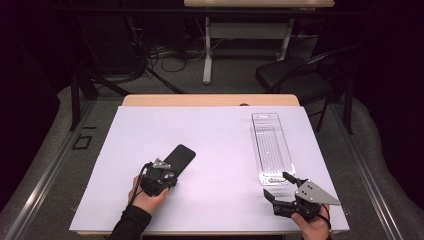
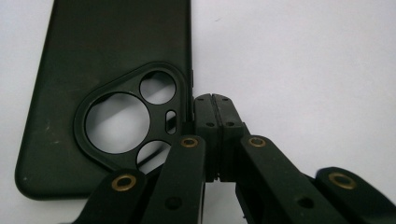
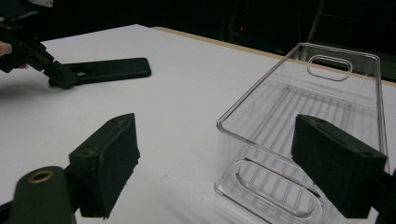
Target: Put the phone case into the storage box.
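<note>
The clenched left gripper (image 2: 212, 100) is touching the flat black rubbery phone case (image 2: 107, 88). The right gripper (image 3: 224, 168) is sitting released beside the clear plastic rectangular bin (image 3: 299, 116).

A: Lighting, high view? 
B: I see the white worktop (image 1: 220, 145) lit evenly from above; the surrounding room falls to near black.

A: Sharpness? 
B: Soft overall. In my left gripper view the black phone case (image 2: 93, 84) is crisp, lower edge blurred. The clear bin (image 3: 303, 140) shows faint glare; shadows weak.
</note>
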The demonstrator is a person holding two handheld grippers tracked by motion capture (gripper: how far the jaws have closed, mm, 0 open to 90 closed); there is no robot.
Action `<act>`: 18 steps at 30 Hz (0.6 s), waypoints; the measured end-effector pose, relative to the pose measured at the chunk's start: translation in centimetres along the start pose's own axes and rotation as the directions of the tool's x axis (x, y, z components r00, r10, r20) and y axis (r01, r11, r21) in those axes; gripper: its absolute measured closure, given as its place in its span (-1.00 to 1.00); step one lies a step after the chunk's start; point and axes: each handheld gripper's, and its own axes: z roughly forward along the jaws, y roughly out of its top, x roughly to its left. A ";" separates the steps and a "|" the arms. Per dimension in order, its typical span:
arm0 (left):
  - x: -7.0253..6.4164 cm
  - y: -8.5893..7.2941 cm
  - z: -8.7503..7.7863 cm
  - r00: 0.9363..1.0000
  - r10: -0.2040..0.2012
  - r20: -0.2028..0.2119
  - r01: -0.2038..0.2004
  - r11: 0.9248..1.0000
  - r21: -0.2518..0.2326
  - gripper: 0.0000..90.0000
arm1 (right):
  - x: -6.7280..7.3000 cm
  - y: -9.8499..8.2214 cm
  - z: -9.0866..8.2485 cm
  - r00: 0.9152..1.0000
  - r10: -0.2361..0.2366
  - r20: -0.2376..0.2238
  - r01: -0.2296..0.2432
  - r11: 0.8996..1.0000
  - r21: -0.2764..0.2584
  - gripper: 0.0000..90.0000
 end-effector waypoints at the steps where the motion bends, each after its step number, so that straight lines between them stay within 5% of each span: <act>1: 0.1 0.0 0.0 1.000 0.000 -0.008 0.000 1.000 -0.003 1.00 | 0.0 0.0 0.0 1.000 -0.001 0.000 0.001 1.000 0.002 -0.69; 18: 0.7 -0.1 -0.2 1.000 -0.021 -0.004 0.021 1.000 -0.002 1.00 | 0.0 0.0 0.0 1.000 -0.001 -0.001 0.001 1.000 0.002 -0.69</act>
